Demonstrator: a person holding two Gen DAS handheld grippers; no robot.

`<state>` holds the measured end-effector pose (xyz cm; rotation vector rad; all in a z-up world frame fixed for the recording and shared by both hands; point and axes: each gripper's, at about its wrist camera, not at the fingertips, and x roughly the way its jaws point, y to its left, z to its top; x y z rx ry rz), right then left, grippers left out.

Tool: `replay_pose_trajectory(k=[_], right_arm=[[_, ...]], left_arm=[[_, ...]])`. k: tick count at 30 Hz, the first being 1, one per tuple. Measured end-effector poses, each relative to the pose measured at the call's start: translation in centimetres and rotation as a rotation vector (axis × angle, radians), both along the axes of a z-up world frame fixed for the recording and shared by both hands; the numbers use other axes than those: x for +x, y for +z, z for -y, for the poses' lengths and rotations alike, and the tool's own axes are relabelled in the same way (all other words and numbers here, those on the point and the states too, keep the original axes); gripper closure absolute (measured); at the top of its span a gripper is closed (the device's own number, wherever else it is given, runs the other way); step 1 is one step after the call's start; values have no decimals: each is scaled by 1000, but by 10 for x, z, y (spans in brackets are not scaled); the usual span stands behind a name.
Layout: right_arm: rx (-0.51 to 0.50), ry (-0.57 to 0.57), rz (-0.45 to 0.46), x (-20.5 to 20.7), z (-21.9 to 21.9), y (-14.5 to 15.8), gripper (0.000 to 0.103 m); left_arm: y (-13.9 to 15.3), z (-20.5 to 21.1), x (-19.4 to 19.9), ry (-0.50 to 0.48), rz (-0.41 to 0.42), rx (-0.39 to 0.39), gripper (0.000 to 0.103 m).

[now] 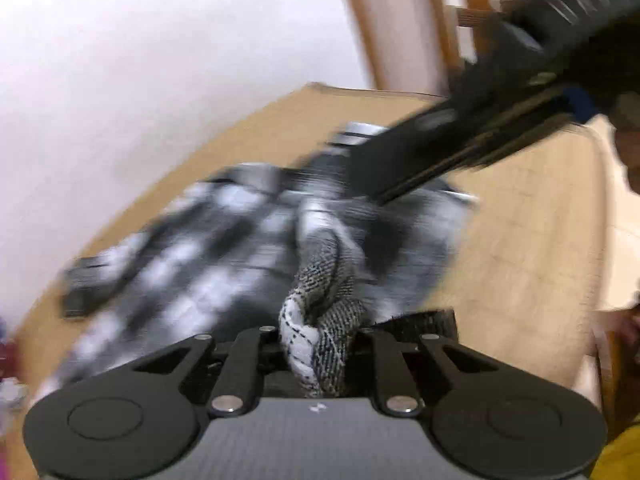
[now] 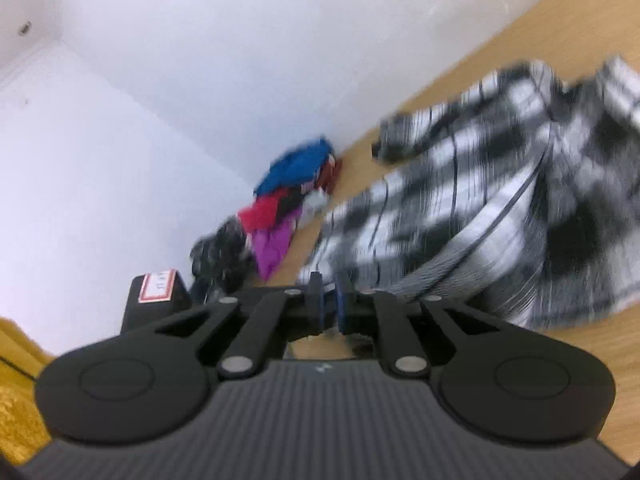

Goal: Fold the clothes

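A black-and-white checked shirt (image 1: 224, 240) lies rumpled on the wooden table (image 1: 520, 240). My left gripper (image 1: 320, 332) is shut on a bunched fold of it, and the cloth bulges out between the jaws. The right gripper (image 1: 380, 198) reaches in from the upper right, its tip on the shirt's far side. In the right wrist view the same shirt (image 2: 480, 200) spreads to the right. There the right gripper (image 2: 329, 300) has its blue pads almost together on the shirt's thin near edge. Both views are blurred by motion.
A pile of blue, red, purple and dark clothes (image 2: 288, 192) lies against the white wall at the table's far side. A black box with a red-and-white label (image 2: 158, 292) stands near it. Wooden chair legs (image 1: 468, 12) rise behind the table (image 2: 580, 360).
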<state>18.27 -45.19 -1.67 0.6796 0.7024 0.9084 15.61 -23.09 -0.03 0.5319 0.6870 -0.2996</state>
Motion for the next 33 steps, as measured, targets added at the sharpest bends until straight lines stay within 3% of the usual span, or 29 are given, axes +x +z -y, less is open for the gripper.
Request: replay_pose_trajectory(k=[2, 3, 6, 10, 12, 14, 17, 20, 25, 28, 30, 33], right_arm=[[38, -78, -10, 12, 14, -9, 74], [11, -85, -32, 21, 15, -17, 72], [-115, -50, -106, 52, 0, -45, 72], [-203, 38, -164, 104, -55, -80, 72], [-259, -11, -164, 127, -74, -89, 72], [-315, -107, -160, 146, -84, -94, 75], [-230, -178, -226, 161, -76, -106, 75], [-226, -191, -247, 155, -68, -113, 75], [-219, -166, -260, 126, -48, -122, 75], [-258, -135, -291, 116, -45, -115, 72], [-283, -32, -244, 107, -58, -102, 72], [-350, 231, -167, 91, -107, -92, 72]], left_arm=[[19, -13, 10, 9, 64, 90, 86], [29, -17, 16, -4, 101, 155, 86], [59, -25, 35, -52, 194, 324, 86], [90, -27, 48, -120, 322, 536, 86], [99, -28, 53, -138, 373, 623, 86], [103, -31, 53, -152, 386, 662, 85], [91, -41, 40, -151, 348, 650, 84], [46, -58, 23, -96, 287, 635, 84], [-35, -93, -1, 55, 95, 503, 82], [-45, -97, -11, 105, 70, 437, 82], [-40, -97, -13, 120, 86, 400, 82], [-25, -93, -7, 92, 130, 379, 80]])
